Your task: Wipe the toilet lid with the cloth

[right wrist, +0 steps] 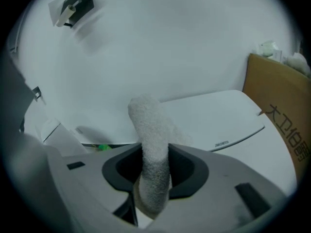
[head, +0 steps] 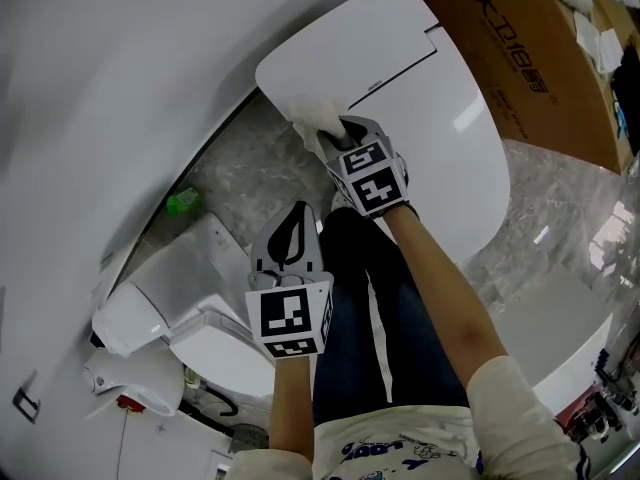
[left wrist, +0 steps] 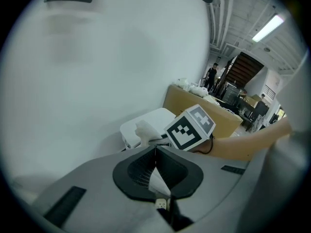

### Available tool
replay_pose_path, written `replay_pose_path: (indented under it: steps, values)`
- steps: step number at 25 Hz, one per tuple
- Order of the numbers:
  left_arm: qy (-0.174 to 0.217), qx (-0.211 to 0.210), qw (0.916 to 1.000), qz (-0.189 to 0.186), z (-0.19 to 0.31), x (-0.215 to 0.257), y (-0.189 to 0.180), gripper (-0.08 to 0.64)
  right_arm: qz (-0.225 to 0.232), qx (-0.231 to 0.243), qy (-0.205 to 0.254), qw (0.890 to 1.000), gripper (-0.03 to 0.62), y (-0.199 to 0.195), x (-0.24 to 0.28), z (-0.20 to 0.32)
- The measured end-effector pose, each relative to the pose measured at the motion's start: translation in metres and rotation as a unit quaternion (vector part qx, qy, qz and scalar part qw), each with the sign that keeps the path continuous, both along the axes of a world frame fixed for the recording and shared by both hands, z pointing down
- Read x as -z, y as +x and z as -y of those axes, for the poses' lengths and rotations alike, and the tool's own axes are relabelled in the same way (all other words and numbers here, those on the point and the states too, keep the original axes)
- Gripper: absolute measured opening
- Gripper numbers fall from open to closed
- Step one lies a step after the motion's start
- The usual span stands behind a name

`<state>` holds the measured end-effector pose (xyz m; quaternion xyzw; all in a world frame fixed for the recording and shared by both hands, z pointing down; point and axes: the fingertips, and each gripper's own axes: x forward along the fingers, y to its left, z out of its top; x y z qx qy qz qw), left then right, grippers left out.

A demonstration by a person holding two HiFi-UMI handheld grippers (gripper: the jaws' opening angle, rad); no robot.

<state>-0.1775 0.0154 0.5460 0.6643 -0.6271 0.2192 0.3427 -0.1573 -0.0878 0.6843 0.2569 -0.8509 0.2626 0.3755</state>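
I am clamping the white cloth (right wrist: 151, 144) in my right gripper (head: 336, 128). The jaws are pinching its middle, and the right gripper view shows a fuzzy end sticking up past the tips. In the head view, just above the middle of the frame, I am pressing that cloth against the lower left edge of the white toilet lid (head: 420, 118). The lid is filling the upper centre and stretching down toward the right. My left gripper (head: 299, 213) is hanging lower, near the centre of the frame, apart from the lid and just left of my dark trouser legs (head: 350, 298). In the left gripper view its jaws are meeting at the tips and gripping nothing, though a thin pale sliver is showing in the hollow behind them and I cannot tell what it is. A cardboard box (head: 530, 58) is standing at the upper right, beyond the lid. A small green object (head: 183, 202) is lying on the grey marbled floor (head: 250, 158) at the left, and another white toilet (head: 160, 308) is sitting at the lower left.
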Motion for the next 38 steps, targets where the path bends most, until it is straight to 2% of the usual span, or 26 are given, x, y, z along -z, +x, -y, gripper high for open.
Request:
replay_pose_path:
  steps: [7, 19, 30, 38]
  values:
    - [-0.002, 0.004, 1.0, -0.001, 0.0, -0.004, -0.009, 0.005, -0.048, 0.023, -0.018, 0.998, 0.123, -0.004, -0.035, -0.011]
    - [-0.005, -0.007, 1.0, 0.0, 0.008, -0.007, -0.004, 0.005, -0.043, 0.019, -0.011, 0.999, 0.123, 0.003, -0.039, -0.014]
    - [-0.005, -0.03, 0.9995, 0.002, 0.018, -0.005, 0.015, 0.005, -0.043, 0.016, -0.027, 0.999, 0.123, 0.042, -0.04, -0.036]
    - [-0.005, -0.053, 0.9986, -0.001, 0.031, -0.007, 0.039, 0.005, -0.037, -0.022, -0.035, 0.998, 0.123, 0.084, -0.042, -0.06]
